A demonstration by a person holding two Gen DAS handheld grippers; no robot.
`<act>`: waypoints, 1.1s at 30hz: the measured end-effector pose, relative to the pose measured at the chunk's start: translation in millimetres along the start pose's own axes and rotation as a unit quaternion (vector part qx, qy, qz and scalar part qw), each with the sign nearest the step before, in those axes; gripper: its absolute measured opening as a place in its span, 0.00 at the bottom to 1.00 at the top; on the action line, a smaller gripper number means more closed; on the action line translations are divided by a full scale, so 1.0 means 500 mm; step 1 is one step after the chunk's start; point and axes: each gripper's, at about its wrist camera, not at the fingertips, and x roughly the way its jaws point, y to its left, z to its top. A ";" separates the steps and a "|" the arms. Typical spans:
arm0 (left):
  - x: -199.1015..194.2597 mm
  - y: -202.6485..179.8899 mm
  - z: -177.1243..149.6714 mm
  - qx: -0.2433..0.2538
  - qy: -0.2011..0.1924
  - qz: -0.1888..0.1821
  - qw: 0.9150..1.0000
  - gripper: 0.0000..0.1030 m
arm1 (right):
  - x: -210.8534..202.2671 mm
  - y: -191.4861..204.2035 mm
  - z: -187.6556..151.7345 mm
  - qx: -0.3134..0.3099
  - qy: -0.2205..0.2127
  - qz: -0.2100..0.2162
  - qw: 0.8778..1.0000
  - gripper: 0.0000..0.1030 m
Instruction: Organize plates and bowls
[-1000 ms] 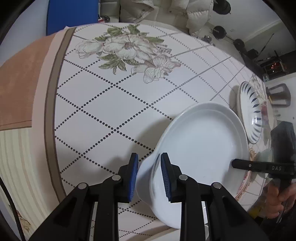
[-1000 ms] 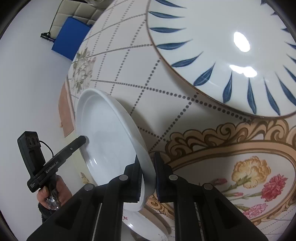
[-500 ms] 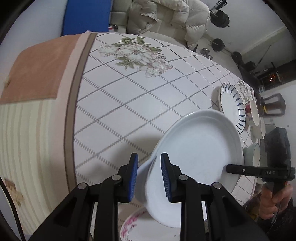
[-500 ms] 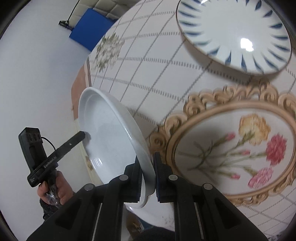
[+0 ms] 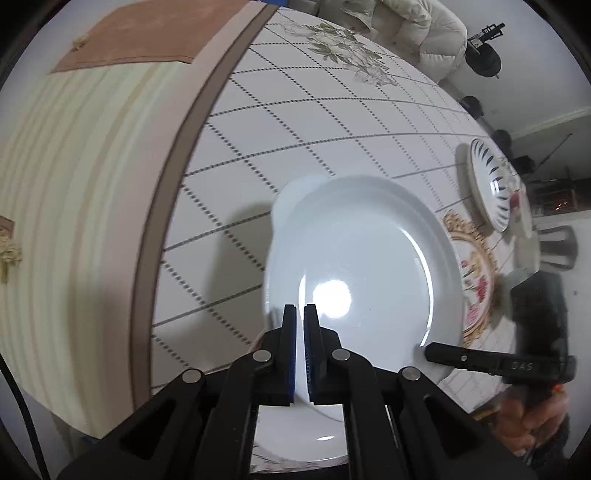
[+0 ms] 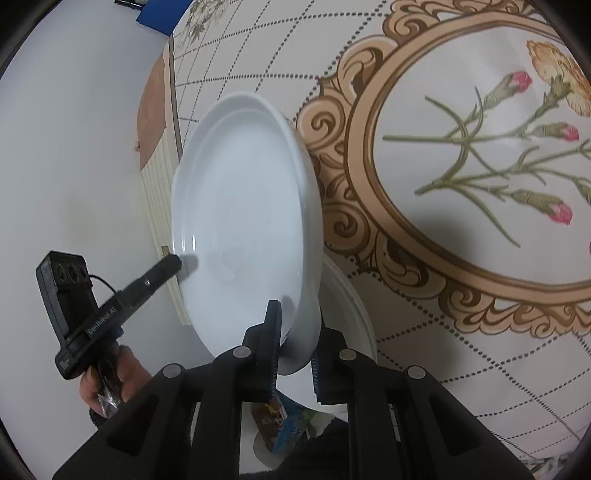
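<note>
The left gripper (image 5: 300,325), having let go of the white plate (image 5: 365,266), is closing its jaws on nothing, leaving the right gripper (image 6: 295,343) alone pinching the rim above another plate (image 6: 351,314) at the worktop (image 5: 258,147) edge, probably for stacking.

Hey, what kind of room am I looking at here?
Most likely a home dining or living area. A table wears a floral patterned cloth and carries plates, including a white plate and a blue-leaf plate. Behind it a padded jacket lies on a sofa.
</note>
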 end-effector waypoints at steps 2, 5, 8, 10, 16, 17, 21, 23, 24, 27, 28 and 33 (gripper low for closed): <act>0.003 0.002 -0.009 -0.004 -0.001 0.009 1.000 0.03 | 0.015 0.005 -0.017 -0.009 0.004 -0.007 1.000 0.14; 0.016 -0.001 -0.020 -0.004 0.001 0.038 0.999 0.03 | 0.031 0.005 -0.035 -0.011 0.013 -0.009 1.000 0.14; 0.032 0.002 -0.034 0.005 0.008 0.057 0.998 0.03 | 0.042 -0.006 -0.056 -0.005 0.018 -0.009 1.000 0.14; 0.046 -0.009 -0.042 0.015 0.013 0.067 0.998 0.03 | 0.047 -0.018 -0.070 -0.005 0.020 -0.011 1.000 0.14; 0.089 -0.037 -0.070 0.044 0.028 0.110 0.993 0.04 | 0.038 -0.052 -0.109 -0.013 0.019 -0.049 0.999 0.12; 0.095 -0.039 -0.076 0.045 0.030 0.115 0.992 0.04 | 0.034 -0.060 -0.112 -0.015 0.018 -0.049 0.999 0.12; 0.115 -0.044 -0.097 0.048 0.036 0.120 0.991 0.04 | 0.030 -0.055 -0.122 -0.025 0.017 -0.054 0.998 0.11; 0.119 -0.051 -0.106 0.055 0.033 0.129 0.990 0.04 | 0.023 -0.057 -0.118 -0.025 0.016 -0.054 0.998 0.11; 0.120 -0.052 -0.108 0.054 0.034 0.127 0.990 0.04 | 0.023 -0.056 -0.120 -0.026 0.017 -0.056 0.998 0.11; 0.122 -0.051 -0.114 0.047 0.037 0.134 0.989 0.04 | 0.019 -0.043 -0.107 -0.028 0.017 -0.069 0.997 0.12; 0.121 -0.051 -0.116 0.044 0.041 0.137 0.989 0.04 | 0.020 -0.037 -0.106 -0.029 0.019 -0.076 0.997 0.12; 0.092 -0.063 -0.133 0.039 0.034 0.136 0.989 0.12 | 0.035 0.016 -0.075 -0.029 0.018 -0.113 0.993 0.13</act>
